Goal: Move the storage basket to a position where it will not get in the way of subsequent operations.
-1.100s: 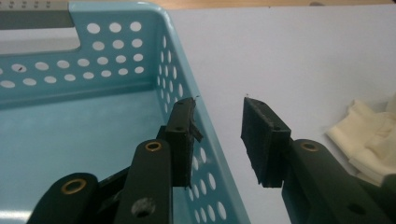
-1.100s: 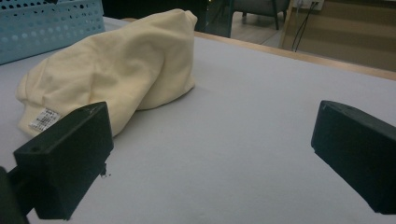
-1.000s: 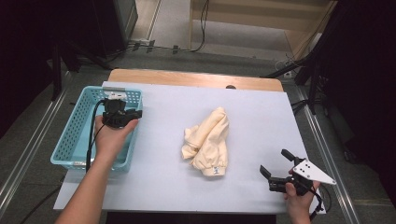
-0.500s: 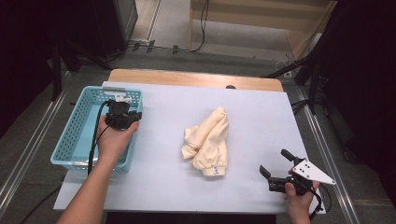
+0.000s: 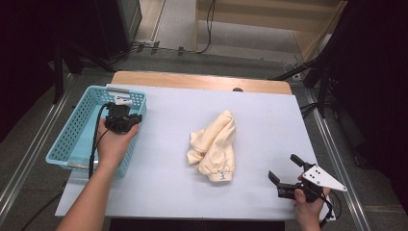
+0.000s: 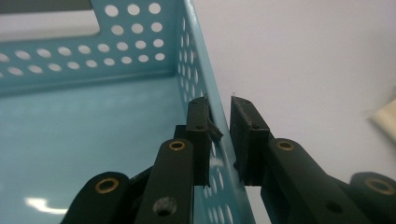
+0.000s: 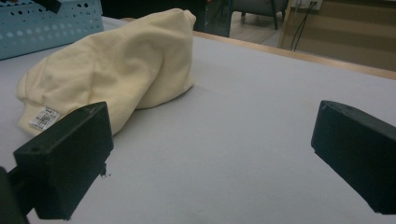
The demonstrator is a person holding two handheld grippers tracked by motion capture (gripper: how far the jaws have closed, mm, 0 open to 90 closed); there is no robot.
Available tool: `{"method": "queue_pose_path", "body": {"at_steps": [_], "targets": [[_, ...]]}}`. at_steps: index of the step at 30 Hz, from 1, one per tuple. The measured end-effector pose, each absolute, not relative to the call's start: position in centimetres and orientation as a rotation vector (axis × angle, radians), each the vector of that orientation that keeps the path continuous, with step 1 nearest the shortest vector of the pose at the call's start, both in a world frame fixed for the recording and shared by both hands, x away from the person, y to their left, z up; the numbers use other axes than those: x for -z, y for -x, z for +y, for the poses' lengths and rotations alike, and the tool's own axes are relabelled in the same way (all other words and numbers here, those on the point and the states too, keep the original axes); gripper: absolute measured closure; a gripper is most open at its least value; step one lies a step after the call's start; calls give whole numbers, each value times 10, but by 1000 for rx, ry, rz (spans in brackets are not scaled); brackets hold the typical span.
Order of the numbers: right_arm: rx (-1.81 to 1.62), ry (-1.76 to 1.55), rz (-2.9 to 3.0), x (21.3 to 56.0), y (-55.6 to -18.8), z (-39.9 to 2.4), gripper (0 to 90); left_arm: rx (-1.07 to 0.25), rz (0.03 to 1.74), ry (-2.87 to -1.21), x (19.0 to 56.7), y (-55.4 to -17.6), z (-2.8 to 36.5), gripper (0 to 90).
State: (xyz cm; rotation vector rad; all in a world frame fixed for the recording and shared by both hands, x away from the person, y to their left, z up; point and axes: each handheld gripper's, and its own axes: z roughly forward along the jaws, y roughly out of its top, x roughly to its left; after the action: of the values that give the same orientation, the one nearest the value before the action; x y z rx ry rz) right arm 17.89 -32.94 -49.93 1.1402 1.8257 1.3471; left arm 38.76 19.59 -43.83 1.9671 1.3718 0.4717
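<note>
Barely anything has shifted over the last second except the left gripper (image 5: 126, 113): its jaws have just been closing around the side wall of the turquoise basket (image 5: 72, 139), and the hand has crept in a touch along that rim. In the left gripper view the wall (image 6: 219, 140) sits right between the two black jaws, one inside the basket and one outside; the inner pad looks to be touching the plastic, while on the outer side I see a thin sliver of gap, so I'd call it nearly clamped rather than a firm grip. The right gripper (image 5: 285, 173) hasn't budged, parked wide open and holding nothing near the table's front right corner.

To do this well, I'd finish the squeeze before tugging, bite below the rolled rim so the pads don't slip off, and drag the basket level rather than tipping it.

Materials: the basket is rigid, glossy plastic punched with round holes, so slippery and a bit flexy. The cream garment (image 5: 214, 147) is soft knit, crumpled in a lump mid-table with a small white tag, well apart from both grippers. The table (image 5: 269, 120) has a matte pale cover.
</note>
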Motion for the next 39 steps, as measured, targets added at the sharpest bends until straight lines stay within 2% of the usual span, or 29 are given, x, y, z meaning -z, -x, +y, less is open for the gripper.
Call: {"method": "queue_pose_path", "body": {"at_steps": [26, 39], "targets": [[-1345, -1130, 1838, 500, -181, -326, 0, -520, 1512, -1847, 440, -406, 188, 799], [-1347, -1129, 1835, 499, -181, -326, 0, -513, 1531, -1831, 440, -399, 181, 802]]}}
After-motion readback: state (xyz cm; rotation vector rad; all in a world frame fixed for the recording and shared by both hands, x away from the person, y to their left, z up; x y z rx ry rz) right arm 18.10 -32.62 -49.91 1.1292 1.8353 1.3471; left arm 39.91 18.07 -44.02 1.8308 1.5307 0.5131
